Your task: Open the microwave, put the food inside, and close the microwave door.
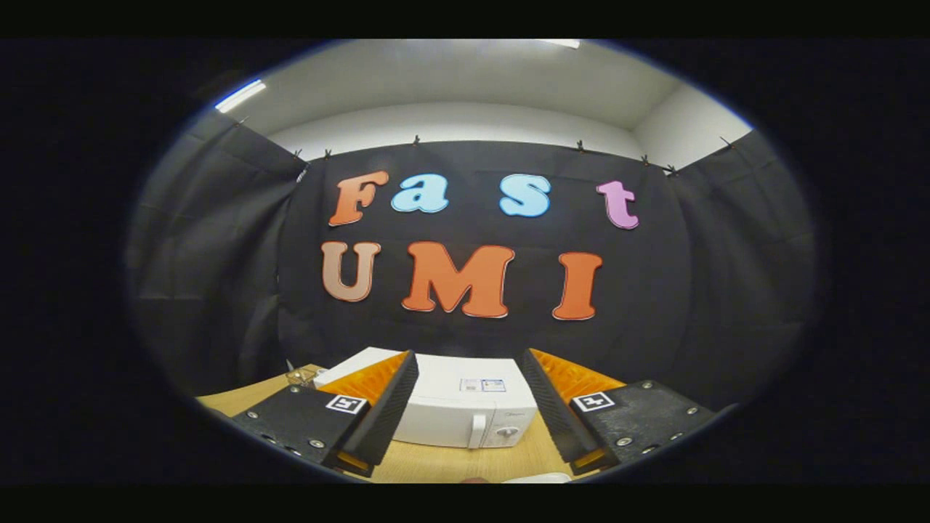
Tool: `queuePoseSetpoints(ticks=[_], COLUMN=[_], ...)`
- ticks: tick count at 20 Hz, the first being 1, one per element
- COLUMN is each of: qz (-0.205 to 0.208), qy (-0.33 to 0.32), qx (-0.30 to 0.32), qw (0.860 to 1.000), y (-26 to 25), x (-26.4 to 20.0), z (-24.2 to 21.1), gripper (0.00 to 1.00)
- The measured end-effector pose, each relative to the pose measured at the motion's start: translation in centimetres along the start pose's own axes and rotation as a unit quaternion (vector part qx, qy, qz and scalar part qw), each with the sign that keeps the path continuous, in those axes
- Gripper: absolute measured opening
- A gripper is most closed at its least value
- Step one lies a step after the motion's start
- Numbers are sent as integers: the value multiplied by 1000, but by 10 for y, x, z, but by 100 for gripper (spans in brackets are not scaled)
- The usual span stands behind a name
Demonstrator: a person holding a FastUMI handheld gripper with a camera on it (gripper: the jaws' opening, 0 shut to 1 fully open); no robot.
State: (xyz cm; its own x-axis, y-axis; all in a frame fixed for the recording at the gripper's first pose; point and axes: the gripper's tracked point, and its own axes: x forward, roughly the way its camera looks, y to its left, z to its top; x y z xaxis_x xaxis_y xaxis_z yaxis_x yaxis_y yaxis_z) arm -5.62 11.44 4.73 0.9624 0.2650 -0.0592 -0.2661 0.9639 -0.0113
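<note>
Microwave [465,414], door closed, partly hidden behind spread hand-held gripper [468,396] fingers.

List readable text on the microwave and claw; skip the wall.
Stickers on the microwave top: too small to read.
Mark above the dial: blurred.
Square tags on the open claw, microwave beyond its fingers: patterns, no text.
Nothing legible.

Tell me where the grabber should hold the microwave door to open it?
Probably the upright handle on the front of the microwave, just beside the knob. It stands out from the closed door as a narrow vertical bar, so the fingers can close on it from either side. The gripper is open and high above the table, so come down and straight in from the front.
</note>
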Motion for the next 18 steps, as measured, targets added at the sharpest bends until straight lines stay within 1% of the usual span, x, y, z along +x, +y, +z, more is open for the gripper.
queuePoseSetpoints(ticks=[4, 8, 14, 18], qz=[-11, -28, -47, -46], qy=[2, -5, -14, -14], qx=[11, -1, -18, -6], qw=[1000, 1000, 999, 999], y=[-11, -25, -41, -45], x=[-8, -15, -22, -19], z=[10, 14, 20, 17], gripper=[94, 97, 97, 97])
